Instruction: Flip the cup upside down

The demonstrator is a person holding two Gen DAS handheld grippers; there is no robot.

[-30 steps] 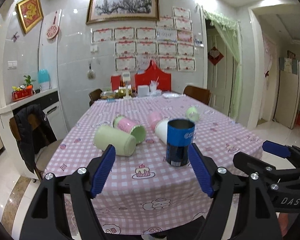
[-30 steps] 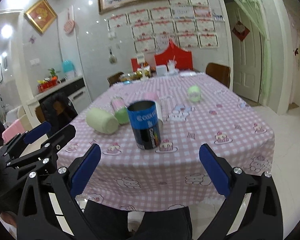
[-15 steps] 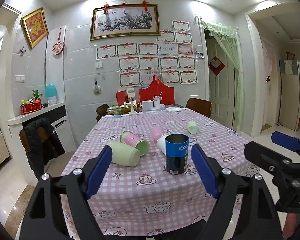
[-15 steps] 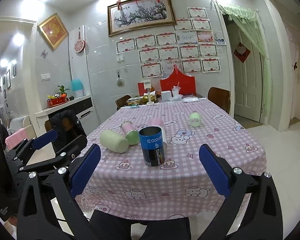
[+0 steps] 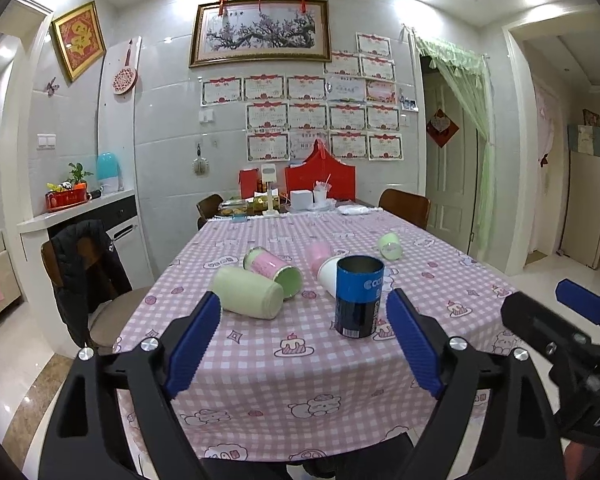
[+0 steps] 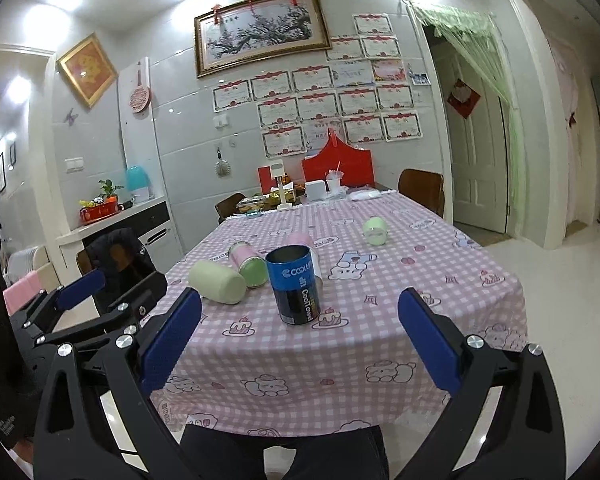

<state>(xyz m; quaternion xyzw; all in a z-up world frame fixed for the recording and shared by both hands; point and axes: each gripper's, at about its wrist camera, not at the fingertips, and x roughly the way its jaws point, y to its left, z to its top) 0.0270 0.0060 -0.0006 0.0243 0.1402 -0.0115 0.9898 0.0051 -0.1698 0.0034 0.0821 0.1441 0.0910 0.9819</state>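
Note:
A blue and black cylindrical cup (image 5: 358, 296) stands upright with its mouth up near the front of the pink checked table (image 5: 260, 376); it also shows in the right wrist view (image 6: 296, 284). My left gripper (image 5: 304, 344) is open and empty, held off the table's front edge, short of the cup. My right gripper (image 6: 300, 354) is open and empty, also off the front edge. The right gripper shows at the right of the left wrist view (image 5: 572, 320), and the left gripper at the left of the right wrist view (image 6: 84, 292).
Several cups lie on their sides behind the blue one: a pale green one (image 5: 248, 294), a pink and green one (image 5: 274, 268), a white one (image 5: 329, 274), a pink one (image 5: 318, 252) and a small green one (image 5: 389, 245). Chairs (image 5: 100, 280) flank the table; boxes (image 5: 320, 178) stand at its far end.
Both grippers have pulled back and risen away from the table, so the cups look smaller and farther. Both stay open. The cups have not moved.

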